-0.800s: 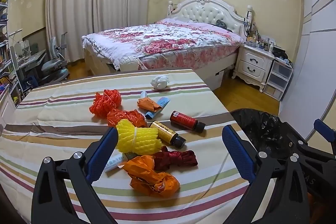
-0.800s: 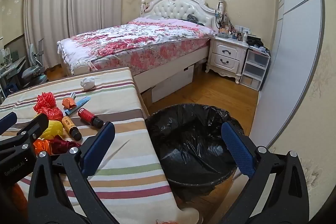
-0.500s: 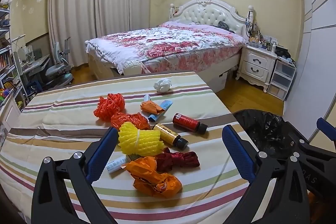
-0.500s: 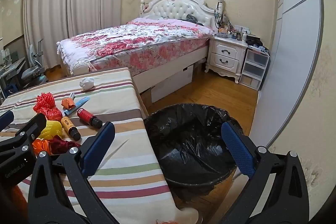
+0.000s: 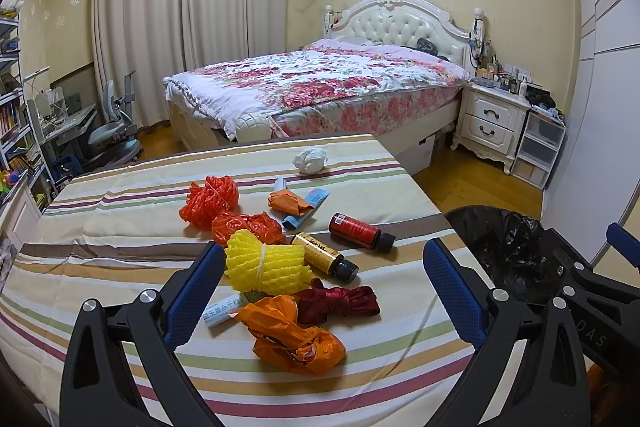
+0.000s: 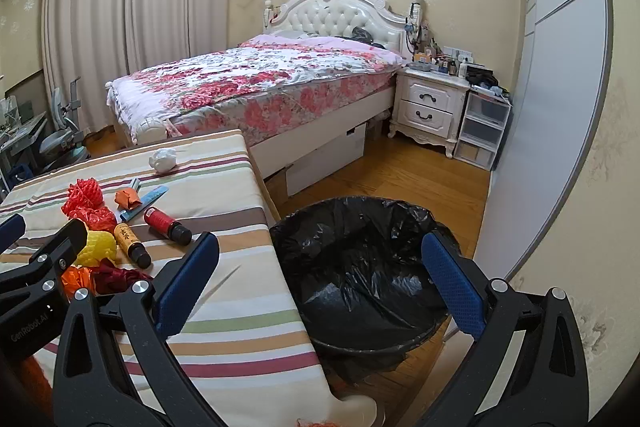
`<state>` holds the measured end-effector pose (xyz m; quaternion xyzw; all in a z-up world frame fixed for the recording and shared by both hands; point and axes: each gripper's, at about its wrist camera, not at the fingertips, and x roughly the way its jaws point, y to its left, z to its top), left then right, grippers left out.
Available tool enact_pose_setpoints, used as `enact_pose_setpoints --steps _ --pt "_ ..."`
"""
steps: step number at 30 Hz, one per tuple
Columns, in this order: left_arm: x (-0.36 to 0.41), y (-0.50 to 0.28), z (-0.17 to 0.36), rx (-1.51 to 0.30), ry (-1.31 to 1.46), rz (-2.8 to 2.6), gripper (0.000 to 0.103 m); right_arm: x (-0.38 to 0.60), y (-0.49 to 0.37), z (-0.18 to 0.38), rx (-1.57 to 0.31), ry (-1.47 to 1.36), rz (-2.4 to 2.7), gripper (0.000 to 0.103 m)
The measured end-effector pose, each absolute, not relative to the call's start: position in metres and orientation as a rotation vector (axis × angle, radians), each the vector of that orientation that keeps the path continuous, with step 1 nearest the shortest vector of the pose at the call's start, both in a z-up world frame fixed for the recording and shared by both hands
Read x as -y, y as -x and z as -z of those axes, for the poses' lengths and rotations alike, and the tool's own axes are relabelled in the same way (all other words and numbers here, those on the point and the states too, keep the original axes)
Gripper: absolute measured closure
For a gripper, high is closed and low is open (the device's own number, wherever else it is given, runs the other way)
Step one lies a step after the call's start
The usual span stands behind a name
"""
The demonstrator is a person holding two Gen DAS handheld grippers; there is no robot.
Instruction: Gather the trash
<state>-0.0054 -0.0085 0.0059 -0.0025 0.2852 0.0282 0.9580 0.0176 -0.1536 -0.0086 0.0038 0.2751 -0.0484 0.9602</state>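
Trash lies on a striped table (image 5: 120, 235): a yellow foam net (image 5: 264, 263), an orange plastic bag (image 5: 292, 335), a dark red ribbon bundle (image 5: 340, 301), a gold bottle (image 5: 324, 255), a red bottle (image 5: 360, 227), orange nets (image 5: 210, 201) and a white crumpled tissue (image 5: 310, 159). My left gripper (image 5: 324, 291) is open and empty above the near pile. My right gripper (image 6: 320, 279) is open and empty above the black-lined trash bin (image 6: 360, 267), which stands on the floor right of the table (image 6: 240, 307).
A bed (image 5: 320, 87) stands behind the table. A white nightstand (image 6: 432, 107) and plastic drawers (image 6: 480, 131) stand at the back right. A white wardrobe (image 6: 552, 107) is right of the bin. A desk and chair (image 5: 112, 131) are at the left.
The left gripper's view has pulled back and lifted slightly, so the trash pile sits a little lower and nearer. The right gripper has barely moved. Both stayed open.
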Motion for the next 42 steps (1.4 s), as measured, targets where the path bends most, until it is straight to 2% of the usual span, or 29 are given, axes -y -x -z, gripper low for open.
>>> enact_pose_setpoints --steps 42 --pt "0.008 0.007 0.005 -0.588 0.001 -0.064 0.007 0.170 -0.012 0.001 -0.569 -0.056 0.083 0.004"
